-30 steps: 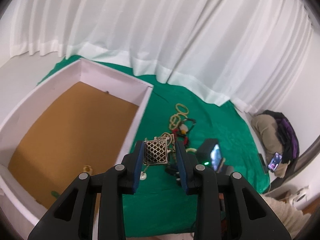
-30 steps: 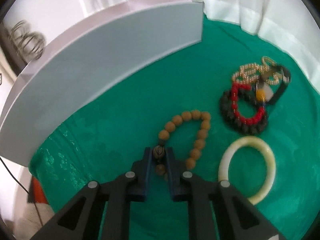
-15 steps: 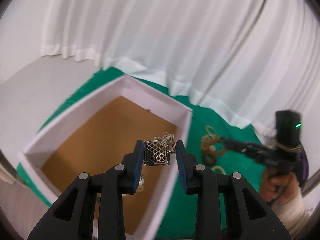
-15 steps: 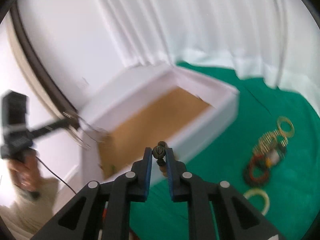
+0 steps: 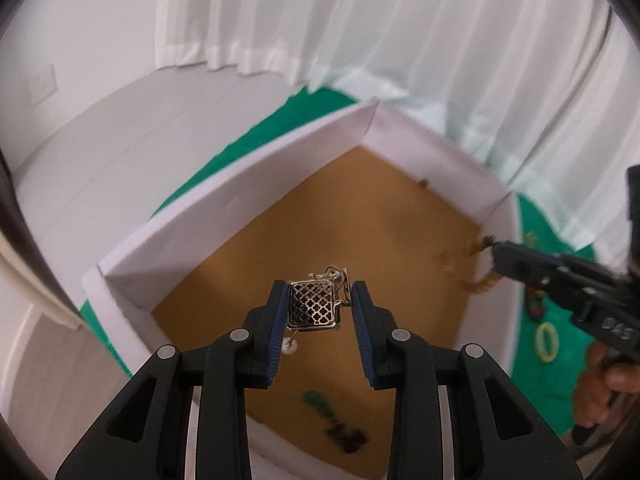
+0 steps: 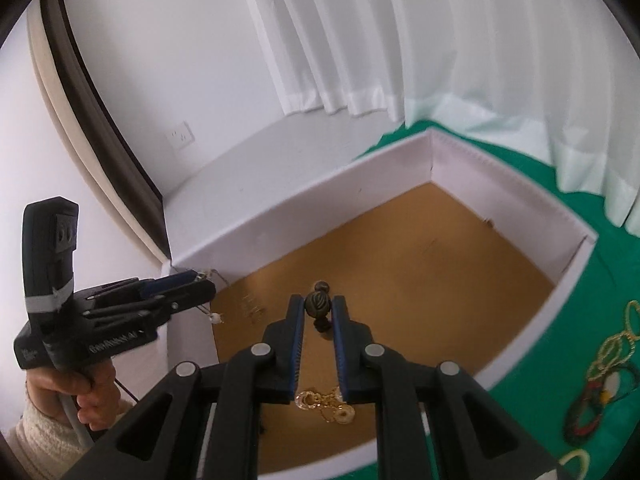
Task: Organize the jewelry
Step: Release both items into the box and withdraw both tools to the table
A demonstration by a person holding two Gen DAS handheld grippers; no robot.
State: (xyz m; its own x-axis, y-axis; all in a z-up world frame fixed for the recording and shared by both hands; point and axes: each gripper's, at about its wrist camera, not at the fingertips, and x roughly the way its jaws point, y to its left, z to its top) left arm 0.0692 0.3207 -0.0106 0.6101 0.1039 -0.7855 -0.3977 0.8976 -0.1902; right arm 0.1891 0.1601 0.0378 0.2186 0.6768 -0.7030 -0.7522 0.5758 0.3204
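So on the far left of the right wrist view, the left gripper is hanging over the near-left corner of the white box, and a hand is gripping its handle. In its own camera the left gripper is pinching a square silver filigree pendant, jaws narrowed onto its two edges, with a bit of chain bunched at the top and a little pearl drop dangling underneath, all of it above the box's brown floor.

Moving right, the right gripper is clamping a dark carved bead, jaws close together on it, also over the box. The rest of that wooden bead bracelet is trailing blurry from its tip in the left view. A gold chain piece is lying on the box floor right below.

Further right, on the green cloth, a tangle of bracelets and a pale bangle are sitting outside the box.
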